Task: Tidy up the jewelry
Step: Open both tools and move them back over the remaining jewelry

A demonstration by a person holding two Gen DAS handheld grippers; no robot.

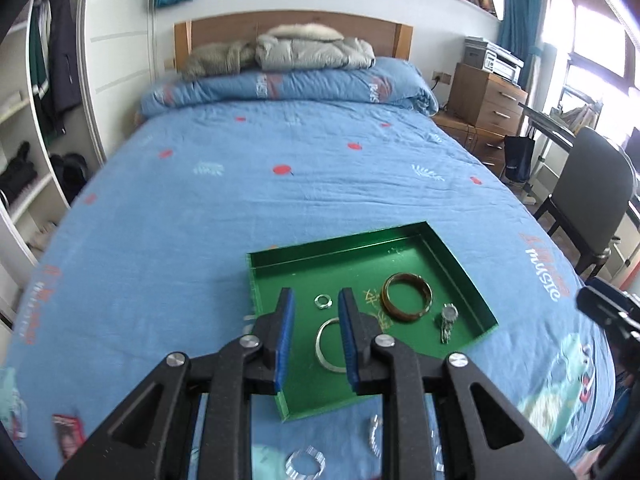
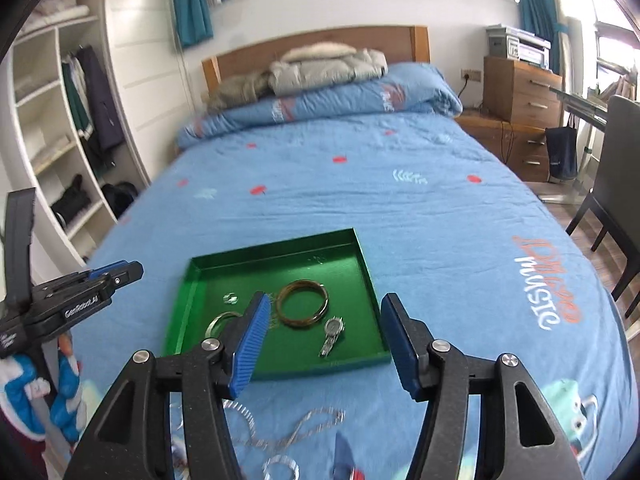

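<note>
A green tray point(image 1: 460, 264) point(image 2: 368, 276) lies on the blue bedspread. In it are a brown bangle point(image 1: 407, 297) point(image 2: 303, 302), a silver watch point(image 1: 448, 320) point(image 2: 332, 334), a small silver ring point(image 1: 322, 301) point(image 2: 230, 299) and a silver bangle point(image 1: 326, 346) point(image 2: 218, 322). My left gripper point(image 1: 316, 336) is open and empty above the tray's near left part. My right gripper point(image 2: 324, 344) is wide open and empty above the tray's near edge. A silver chain point(image 2: 296, 434) and a clear bracelet point(image 1: 306, 462) point(image 2: 282, 466) lie on the bedspread in front of the tray.
The bed point(image 1: 280, 184) carries a folded quilt and grey jacket point(image 1: 312, 52) at the head. An open wardrobe point(image 2: 60, 140) stands left. A wooden drawer unit point(image 2: 520, 96) and dark chair point(image 1: 588, 196) stand right. The left gripper shows at the right wrist view's left edge point(image 2: 80, 296).
</note>
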